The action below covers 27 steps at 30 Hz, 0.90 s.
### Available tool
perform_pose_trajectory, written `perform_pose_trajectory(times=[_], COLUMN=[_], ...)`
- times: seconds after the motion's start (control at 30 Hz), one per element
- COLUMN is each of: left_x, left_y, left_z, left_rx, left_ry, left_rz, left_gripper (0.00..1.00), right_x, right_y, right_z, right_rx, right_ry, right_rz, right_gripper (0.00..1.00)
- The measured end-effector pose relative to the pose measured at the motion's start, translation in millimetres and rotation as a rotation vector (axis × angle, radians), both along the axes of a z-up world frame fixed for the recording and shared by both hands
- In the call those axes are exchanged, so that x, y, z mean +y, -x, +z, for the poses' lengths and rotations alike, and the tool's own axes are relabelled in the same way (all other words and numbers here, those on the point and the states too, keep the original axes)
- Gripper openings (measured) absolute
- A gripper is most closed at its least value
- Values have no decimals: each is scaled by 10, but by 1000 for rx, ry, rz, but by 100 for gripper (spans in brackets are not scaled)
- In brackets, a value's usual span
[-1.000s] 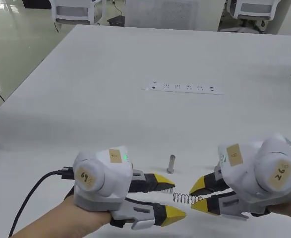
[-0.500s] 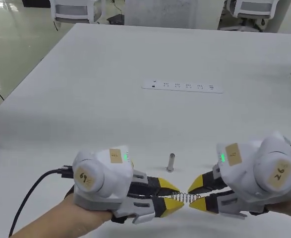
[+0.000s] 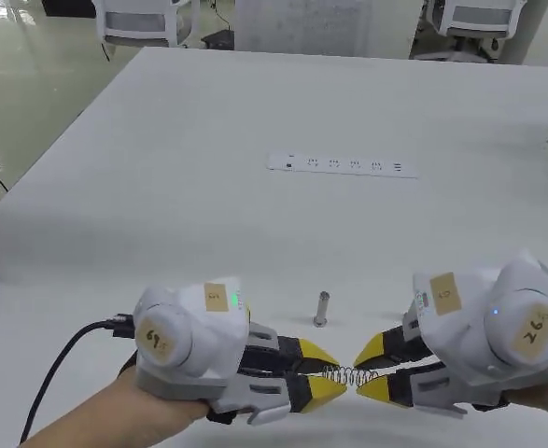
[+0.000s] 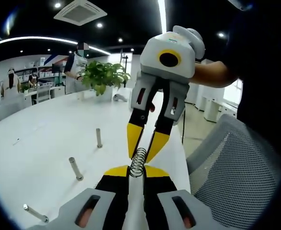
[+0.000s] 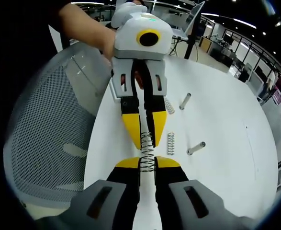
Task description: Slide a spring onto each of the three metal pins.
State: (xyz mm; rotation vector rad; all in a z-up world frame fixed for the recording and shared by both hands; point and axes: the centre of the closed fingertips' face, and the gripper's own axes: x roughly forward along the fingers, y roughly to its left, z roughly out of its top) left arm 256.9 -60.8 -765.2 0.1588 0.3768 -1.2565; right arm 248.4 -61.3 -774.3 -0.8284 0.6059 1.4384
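Coil spring: likely light, flexy, buckles easily; best held by end coils. Left gripper and right gripper each pinch one end. Metal pin at 11 o'clock.

The white desk carries a white power strip toward its far side, an upright metal pin nearer the front, and a loose spring lying flat.
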Motion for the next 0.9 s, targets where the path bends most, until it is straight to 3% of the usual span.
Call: perform_pose_trajectory(times=[0.6,0.7,0.9], left_x=[-13,-18,-23], left_y=[21,28,39], left_z=[43,50,42], left_rx=[11,12,14], left_ry=[17,19,17], left_rz=[-13,-15,-17], left_gripper=[2,2,2], right_x=[-91,-97,-123], right_y=[-12,7,20], right_z=[3,20,-23], right_rx=[27,42,34], right_ry=[-22,-48,-32], right_rz=[-40,-49,-50], right_gripper=[12,10,9])
